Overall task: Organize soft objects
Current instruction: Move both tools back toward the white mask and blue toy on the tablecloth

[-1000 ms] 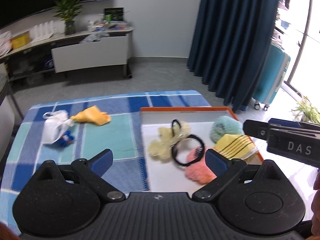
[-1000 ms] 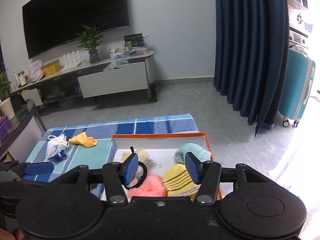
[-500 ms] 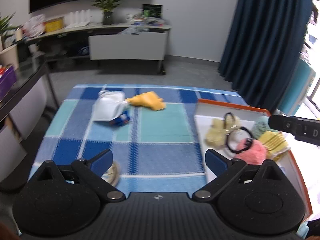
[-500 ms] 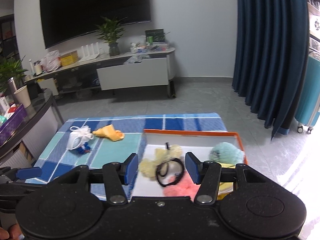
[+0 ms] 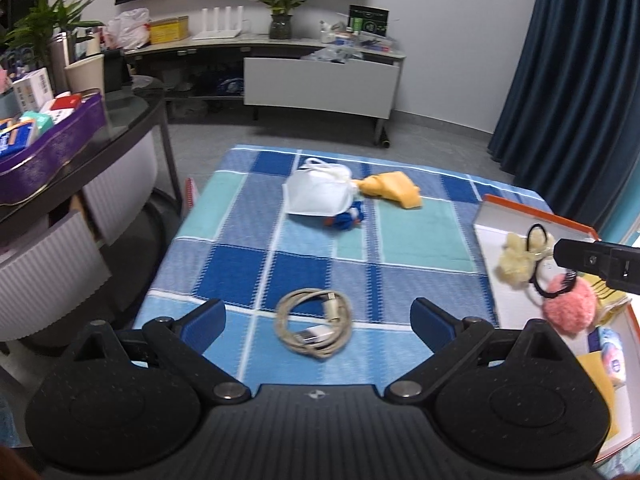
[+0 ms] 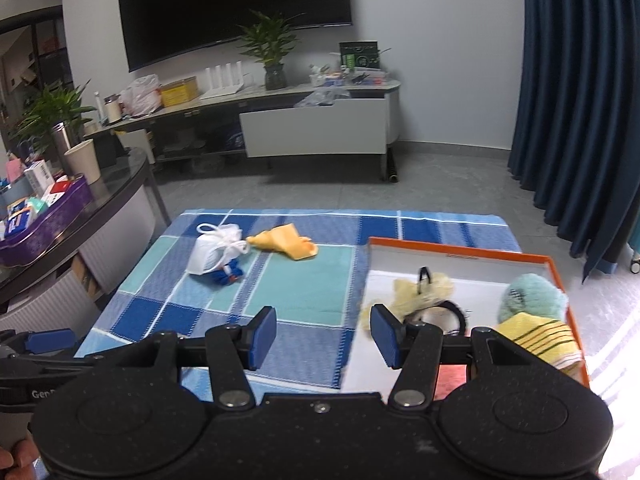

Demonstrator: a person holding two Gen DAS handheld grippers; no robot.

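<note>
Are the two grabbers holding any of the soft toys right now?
No. The left gripper is open above the coiled cable, not touching it. The right gripper is open too, with only the checked cloth behind it.

The left hand-held gripper (image 5: 318, 320) fills the bottom of the view, its blue-padded jaws spread wide with nothing between the pads. Just beyond them, at about 6 o'clock on the checked blue cloth (image 5: 424, 236) covering the table, lies a coiled white cable (image 5: 314, 328). Toward 12 o'clock sit a white drawstring pouch (image 5: 318, 194) with a small blue item (image 5: 348, 218) touching its near edge, and a yellow cloth piece (image 5: 390, 190) just beside them. At 3 o'clock an orange-rimmed tray (image 5: 536, 214) holds a cream scrunchie (image 5: 514, 258), a black hair tie (image 5: 536, 236) and a pink pompom (image 5: 568, 308). The right hand-held gripper (image 5: 600, 266) reaches in over the tray.
</note>
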